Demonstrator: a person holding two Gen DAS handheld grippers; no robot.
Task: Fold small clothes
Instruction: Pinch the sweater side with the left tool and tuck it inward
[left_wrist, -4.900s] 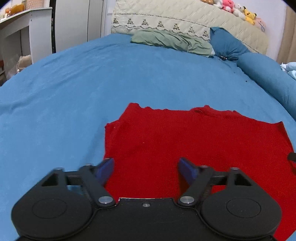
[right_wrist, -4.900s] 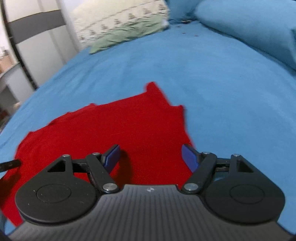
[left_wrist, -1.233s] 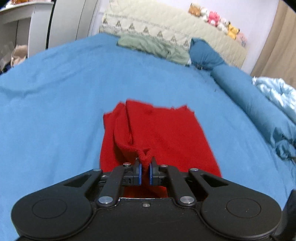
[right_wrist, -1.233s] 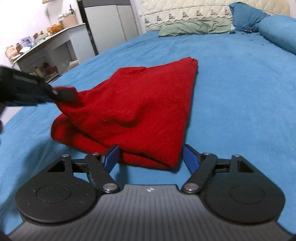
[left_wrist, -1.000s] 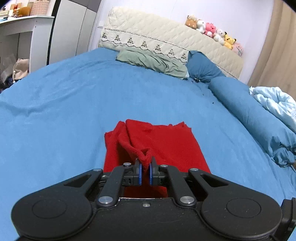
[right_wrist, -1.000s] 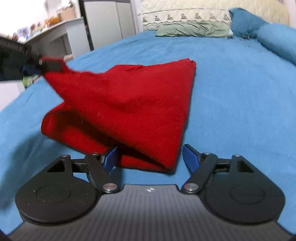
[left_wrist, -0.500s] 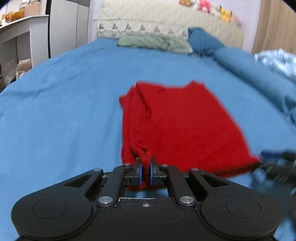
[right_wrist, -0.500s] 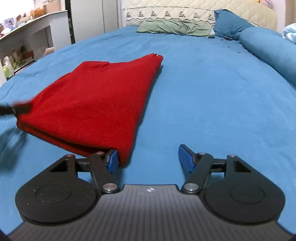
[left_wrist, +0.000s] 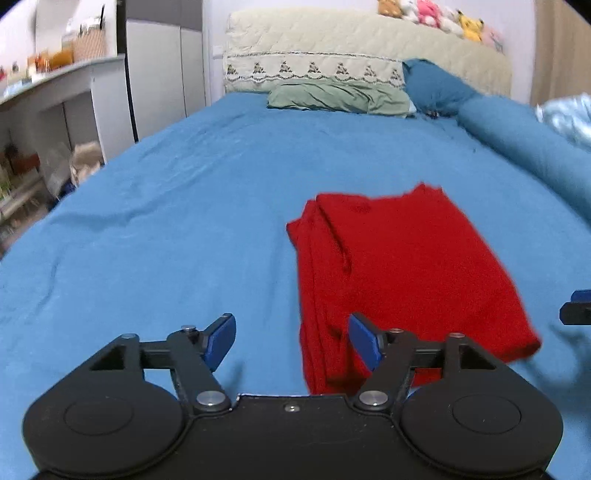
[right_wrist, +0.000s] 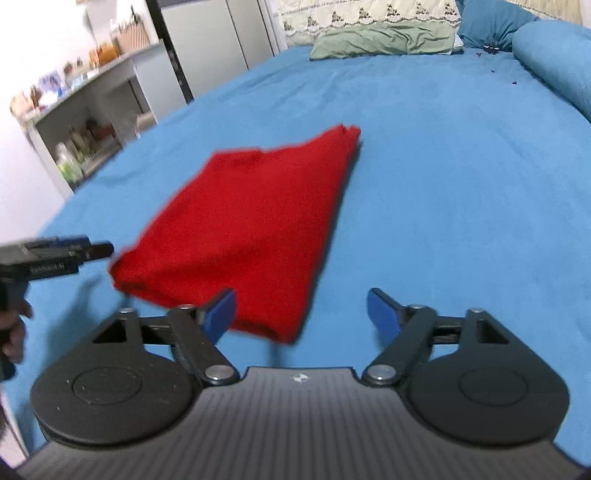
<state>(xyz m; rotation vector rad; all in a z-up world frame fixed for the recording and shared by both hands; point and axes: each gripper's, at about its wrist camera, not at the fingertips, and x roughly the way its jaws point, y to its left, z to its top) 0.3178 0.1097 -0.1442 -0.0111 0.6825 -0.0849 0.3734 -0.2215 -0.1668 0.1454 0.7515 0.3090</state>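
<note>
Released since a second ago: red garment (left_wrist: 402, 266), folded, now flat mid-bed (left_wrist: 184, 206). Left gripper (left_wrist: 291, 341) and right gripper (right_wrist: 301, 314): jaws opening, nothing clamped, letting the fold settle.

a: what fills most of both views?
b: a bed under a blue sheet (left_wrist: 229, 192), creased toward the left side.
a: and at the top of the frame?
b: a cream quilted headboard cover (left_wrist: 332, 62) with a stitched border, a green pillow (left_wrist: 340, 98) against it, a dark blue pillow (left_wrist: 432, 86) to its right, and a blue bolster (left_wrist: 524, 144) down the right edge.
a: anything above that?
b: plush toys (left_wrist: 436, 16) lined along the top, against a pale wall.
a: the left side?
b: a white desk with cluttered shelves (right_wrist: 74, 122), and a grey-and-white wardrobe (left_wrist: 166, 70) beside it. a beige curtain (left_wrist: 561, 48) hangs at the upper right.
</note>
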